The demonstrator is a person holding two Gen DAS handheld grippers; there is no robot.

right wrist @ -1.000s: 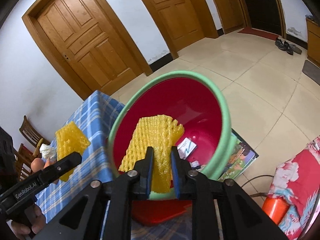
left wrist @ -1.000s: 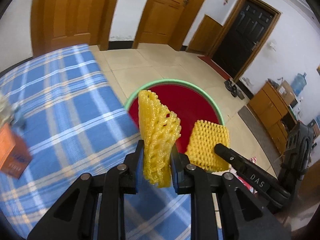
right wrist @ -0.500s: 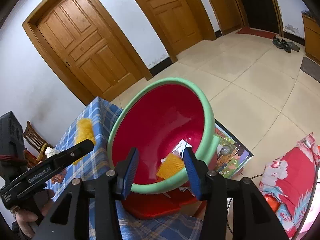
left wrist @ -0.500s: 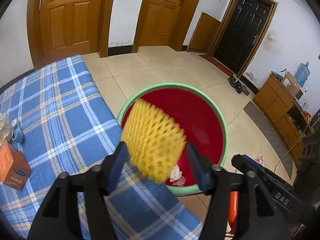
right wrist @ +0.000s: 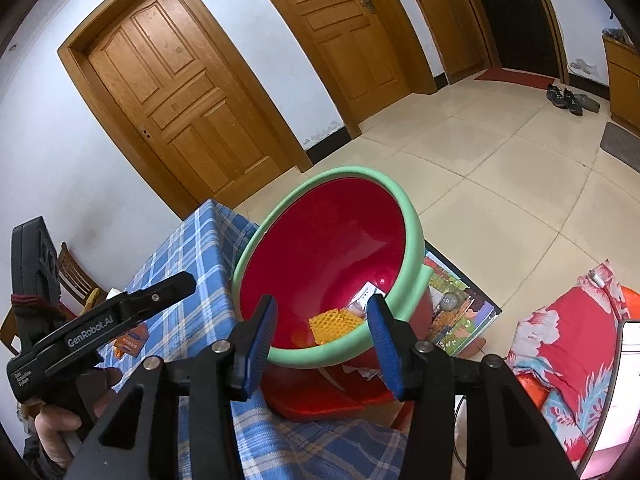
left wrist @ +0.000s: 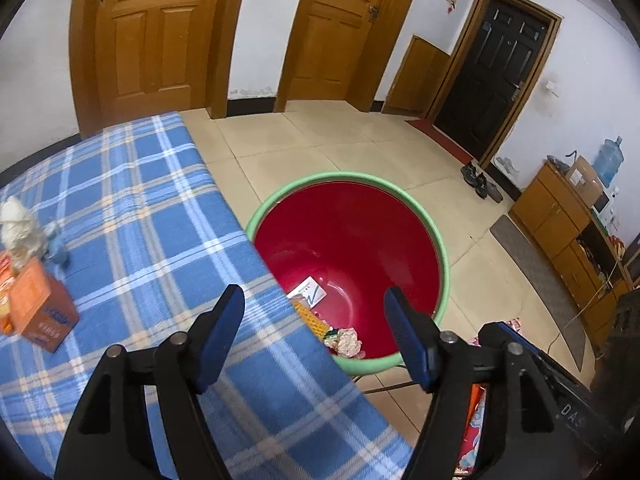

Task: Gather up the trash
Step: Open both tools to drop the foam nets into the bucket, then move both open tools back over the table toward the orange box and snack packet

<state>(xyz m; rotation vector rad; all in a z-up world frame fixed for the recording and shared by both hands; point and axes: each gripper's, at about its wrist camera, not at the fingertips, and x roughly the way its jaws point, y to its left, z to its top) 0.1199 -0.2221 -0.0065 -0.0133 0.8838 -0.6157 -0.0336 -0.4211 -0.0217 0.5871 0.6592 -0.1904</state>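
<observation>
A red basin with a green rim (left wrist: 440,240) (right wrist: 412,216) stands beside the blue checked table. Yellow foam net (right wrist: 334,323) (left wrist: 310,316) lies at its bottom with a white card (left wrist: 308,290) (right wrist: 366,294) and crumpled paper (left wrist: 347,340). My left gripper (left wrist: 316,320) is open and empty above the table edge and basin. My right gripper (right wrist: 322,326) is open and empty just in front of the basin's near rim. The left gripper also shows in the right wrist view (right wrist: 120,312).
An orange tissue box (left wrist: 36,308) and a small white-and-blue figure (left wrist: 56,244) sit on the checked tablecloth (left wrist: 140,208). A red floral cloth (right wrist: 568,340) and a picture book (right wrist: 456,312) lie by the basin. Tiled floor, wooden doors and a cabinet (left wrist: 560,220) lie beyond.
Both grippers opened and let go of their yellow foam nets, which dropped into the basin. Both grippers have pulled back a little.
</observation>
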